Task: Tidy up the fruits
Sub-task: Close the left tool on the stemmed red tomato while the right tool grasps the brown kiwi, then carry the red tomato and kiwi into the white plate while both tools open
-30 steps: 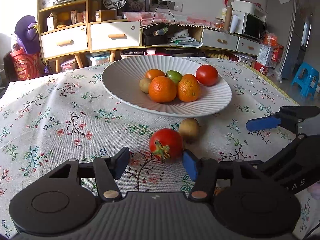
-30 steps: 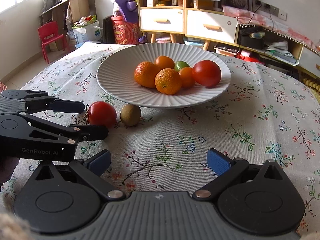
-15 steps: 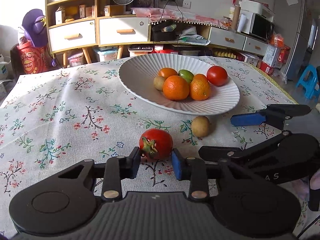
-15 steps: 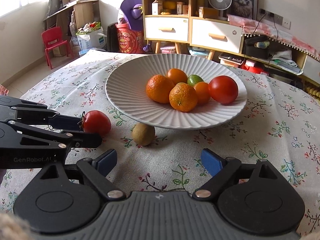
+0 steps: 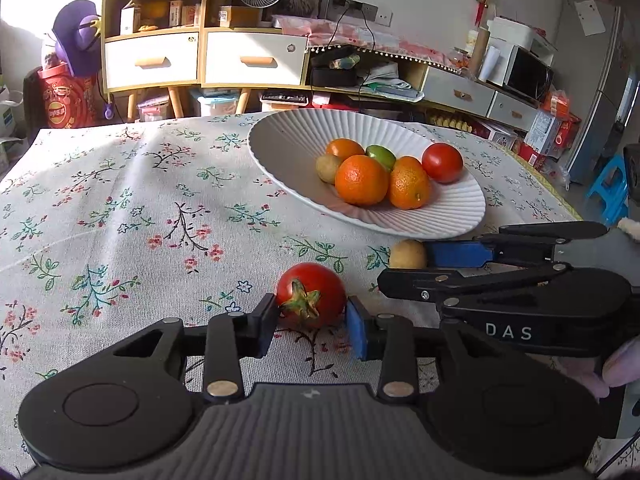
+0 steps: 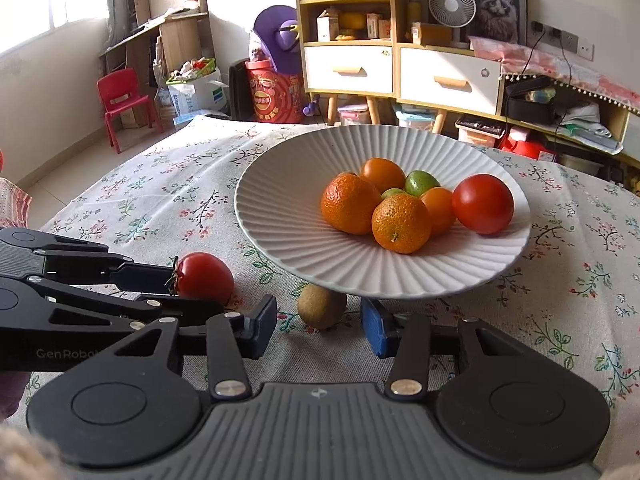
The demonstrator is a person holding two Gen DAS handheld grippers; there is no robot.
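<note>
You are holding the left gripper (image 5: 311, 322) low over the cloth (image 5: 120, 216), fingers pointing toward the plate (image 5: 448, 216); its pads are clenching a tomato (image 5: 311, 294) from both sides, stem end facing the camera. Whether the tomato is resting on the cloth or just off it cannot be told. You are bringing the right gripper (image 6: 318, 326) in level beside it, just to the right, aimed under the plate's near rim. Its fingers are spread apart, sitting either side of a kiwi (image 6: 322, 306) without touching it; the kiwi is lying on the cloth, partly tucked beneath the rim, a little ahead of the pads. From the left wrist view, one blue pad (image 5: 458, 253) of the right gripper is sitting just beside the kiwi (image 5: 408, 255). The plate is holding oranges (image 6: 401, 222), a second tomato (image 6: 483, 203), a green fruit (image 6: 422, 183) and, seen from the left, another kiwi (image 5: 329, 168). The two grippers are lying close together, their frames overlapping in both views.
</note>
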